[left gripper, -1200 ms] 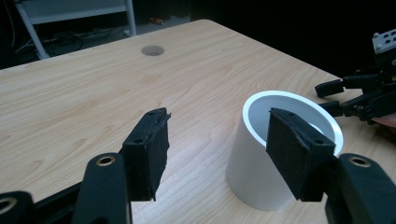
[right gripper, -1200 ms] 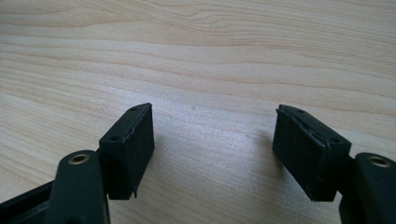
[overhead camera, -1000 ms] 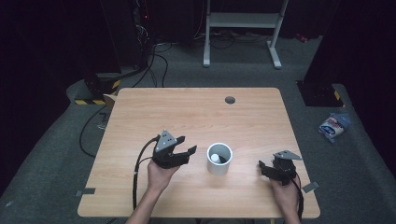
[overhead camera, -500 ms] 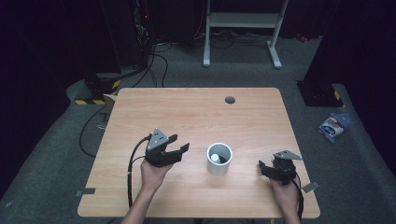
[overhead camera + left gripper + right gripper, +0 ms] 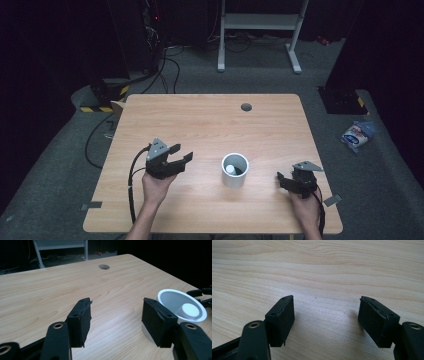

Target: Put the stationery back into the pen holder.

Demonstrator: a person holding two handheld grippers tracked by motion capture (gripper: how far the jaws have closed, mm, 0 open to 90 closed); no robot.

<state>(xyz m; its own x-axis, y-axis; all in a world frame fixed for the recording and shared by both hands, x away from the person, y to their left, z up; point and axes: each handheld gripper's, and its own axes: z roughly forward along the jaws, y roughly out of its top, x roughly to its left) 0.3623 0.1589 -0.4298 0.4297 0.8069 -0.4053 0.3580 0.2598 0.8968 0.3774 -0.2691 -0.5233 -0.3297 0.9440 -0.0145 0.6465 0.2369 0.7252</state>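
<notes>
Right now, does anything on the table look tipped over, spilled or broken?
Nothing stands out. The white cup stands upright on the table with a small white object inside. Both grippers, left and right, hold nothing, jaws apart.

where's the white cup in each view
High view: the white cup stands on the table, right of centre near the front edge, between the two claws.
Left gripper view: the white cup is at the right edge, beside the right-hand jaw, a small white thing inside it.
Right gripper view: not in it; bare wood lies between the jaws.
Shared landmark: the round hole in the tabletop, beyond the cup.
</notes>
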